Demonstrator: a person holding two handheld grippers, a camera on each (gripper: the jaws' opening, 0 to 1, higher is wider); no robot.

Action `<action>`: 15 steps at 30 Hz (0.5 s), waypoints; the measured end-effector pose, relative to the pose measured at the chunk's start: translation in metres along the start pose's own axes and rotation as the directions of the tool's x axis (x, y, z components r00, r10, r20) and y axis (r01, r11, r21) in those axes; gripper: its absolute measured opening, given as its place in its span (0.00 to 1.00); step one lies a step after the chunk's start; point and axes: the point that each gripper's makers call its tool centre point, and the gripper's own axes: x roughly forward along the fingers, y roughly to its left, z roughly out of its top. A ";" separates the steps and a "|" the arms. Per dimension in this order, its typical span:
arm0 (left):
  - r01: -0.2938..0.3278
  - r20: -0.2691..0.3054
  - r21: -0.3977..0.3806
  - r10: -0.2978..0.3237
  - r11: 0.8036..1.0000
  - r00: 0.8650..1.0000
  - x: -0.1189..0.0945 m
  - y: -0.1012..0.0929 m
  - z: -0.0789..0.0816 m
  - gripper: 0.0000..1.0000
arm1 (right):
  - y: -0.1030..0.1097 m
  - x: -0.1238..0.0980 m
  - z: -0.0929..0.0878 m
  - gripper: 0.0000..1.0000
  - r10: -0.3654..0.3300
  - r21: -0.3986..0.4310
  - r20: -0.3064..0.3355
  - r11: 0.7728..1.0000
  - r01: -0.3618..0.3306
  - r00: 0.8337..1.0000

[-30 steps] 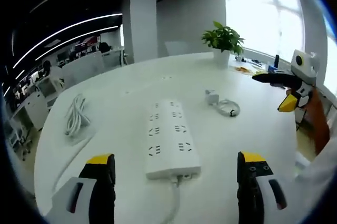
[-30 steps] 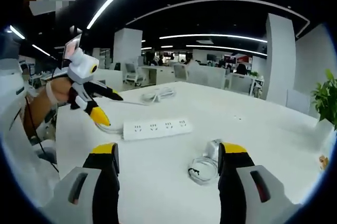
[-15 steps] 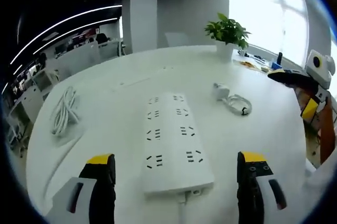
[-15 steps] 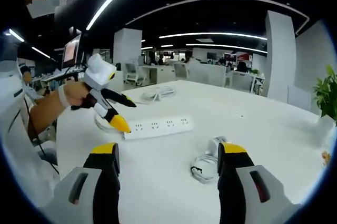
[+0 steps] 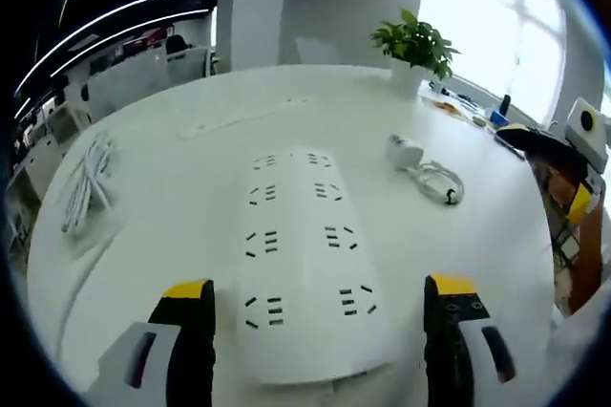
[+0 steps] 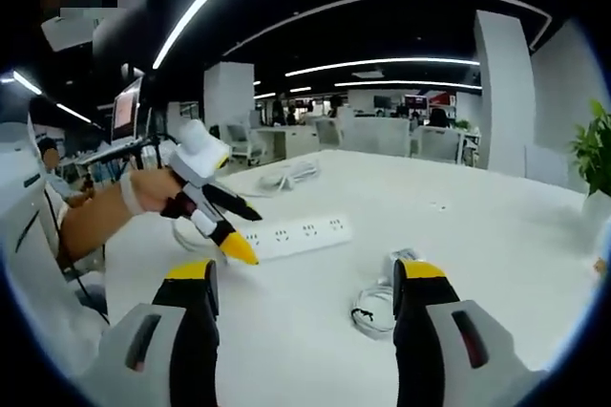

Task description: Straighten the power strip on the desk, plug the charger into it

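While my left gripper [image 5: 313,316] stood with its yellow-tipped jaws spread wide to either side of the near end of the power strip [image 5: 301,259], neither of them appeared to touch the casing. In the right gripper view I could see that same gripper [image 6: 234,225] angled down over the strip's cord end [image 6: 291,233], jaws parted. My right gripper [image 6: 304,316] hung wide as well, holding nothing, above the bare desk [image 6: 496,264], with the charger [image 6: 401,264] and its coiled cable [image 6: 374,313] lying just beyond and between its tips.

I judged the chief risk was in the closing: the strip was broad and smooth, so if the left jaws caught only one long edge, it could pivot or skid across the slick top instead of turning square. Its own cord, running off toward me under the view, might drag it back askew. A sweeping turn could also carry the far end toward the charger [image 5: 405,151], which lay near the strip's right side, and knock it about. For my right side, the loose coil [image 5: 437,182] could snag as the plug was lifted.

As for containers, only a white pot held a green plant [image 5: 413,44] at the desk's far edge, well apart. A bundled white cable [image 5: 84,192] lay off to the left.
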 end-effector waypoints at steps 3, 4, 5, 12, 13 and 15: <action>-0.004 -0.017 0.012 0.004 1.000 1.000 0.004 0.000 -0.001 0.90 | 0.000 0.001 -0.003 0.74 0.007 0.013 -0.004 1.000 -0.007 1.000; -0.003 -0.020 0.013 0.004 1.000 1.000 0.004 0.000 -0.002 0.90 | -0.001 0.002 -0.005 0.74 0.011 0.015 -0.011 1.000 -0.011 1.000; -0.002 -0.023 0.013 0.003 1.000 1.000 0.005 0.000 -0.002 0.90 | -0.002 0.002 -0.005 0.74 0.012 0.015 -0.015 1.000 -0.012 1.000; -0.011 -0.048 0.041 0.013 0.999 0.999 0.005 0.001 -0.006 0.91 | -0.005 0.009 -0.004 0.73 0.026 0.014 -0.019 1.000 -0.025 0.999; -0.011 -0.053 0.046 0.013 0.999 0.999 0.005 0.000 -0.006 0.90 | -0.004 0.011 -0.004 0.73 0.031 0.015 -0.019 0.999 -0.030 0.999; -0.014 -0.053 0.056 0.017 0.998 0.998 0.006 0.001 -0.006 0.90 | -0.002 0.014 -0.005 0.73 0.037 0.013 -0.021 0.999 -0.037 0.999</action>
